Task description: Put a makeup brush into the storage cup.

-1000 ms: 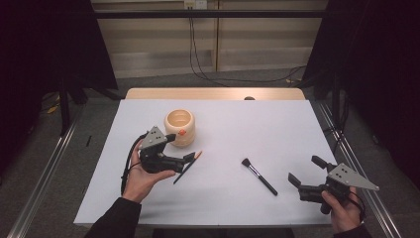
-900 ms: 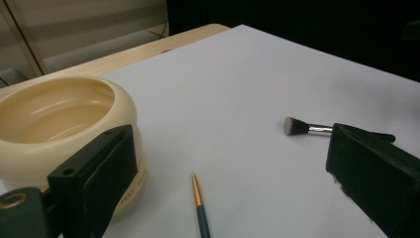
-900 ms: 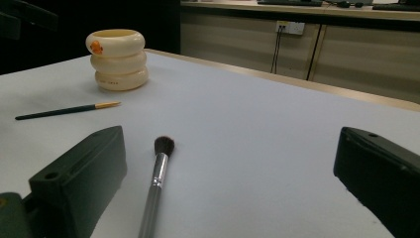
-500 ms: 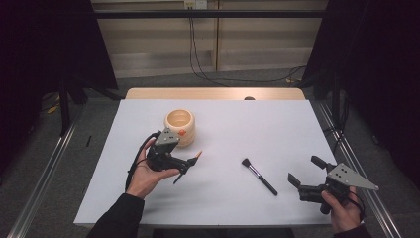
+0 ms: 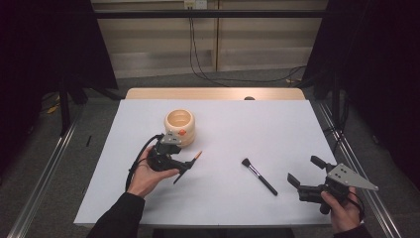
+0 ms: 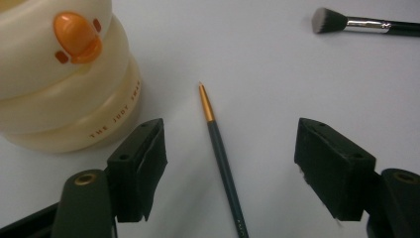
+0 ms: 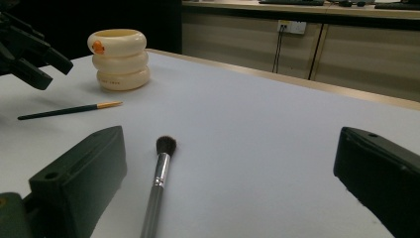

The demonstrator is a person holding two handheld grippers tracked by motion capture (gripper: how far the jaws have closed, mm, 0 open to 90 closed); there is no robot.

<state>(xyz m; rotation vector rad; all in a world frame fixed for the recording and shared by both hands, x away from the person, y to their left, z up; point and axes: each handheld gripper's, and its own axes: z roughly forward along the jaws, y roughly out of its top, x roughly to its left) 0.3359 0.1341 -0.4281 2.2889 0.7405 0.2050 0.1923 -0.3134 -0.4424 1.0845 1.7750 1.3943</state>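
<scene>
From above, my left gripper (image 5: 184, 166) sits in my hand at the table's (image 5: 247, 129) left half, just at 6 o'clock of the cream ringed pot (image 5: 180, 127). A thin paintbrush (image 5: 193, 160) lies on the table under its fingers, the orange tip pointing to 2 o'clock. My right gripper (image 5: 303, 171) rests near the right front corner, fingers spread and holding nothing. A black makeup brush (image 5: 259, 176) lies between the two grippers, bristles toward 10 o'clock.

Along my left gripper (image 6: 233, 171), the fingers have just been closing but are not yet touching the paintbrush (image 6: 220, 153): it lies flat between them with bare table on both sides, its tip at 12 o'clock. The pot (image 6: 59, 74), with an orange beak on its side, stands at 10 o'clock. The makeup brush (image 6: 364, 22) lies at 1 o'clock, well apart.

Along my right gripper (image 7: 230, 173), the fingers stand wide and empty. The makeup brush (image 7: 158, 188) lies just inside the left finger, bristles at 12 o'clock. The paintbrush (image 7: 69, 110) and the pot (image 7: 120, 58) sit at 10 o'clock, with my left gripper (image 7: 34, 54) above the paintbrush's dark end.
</scene>
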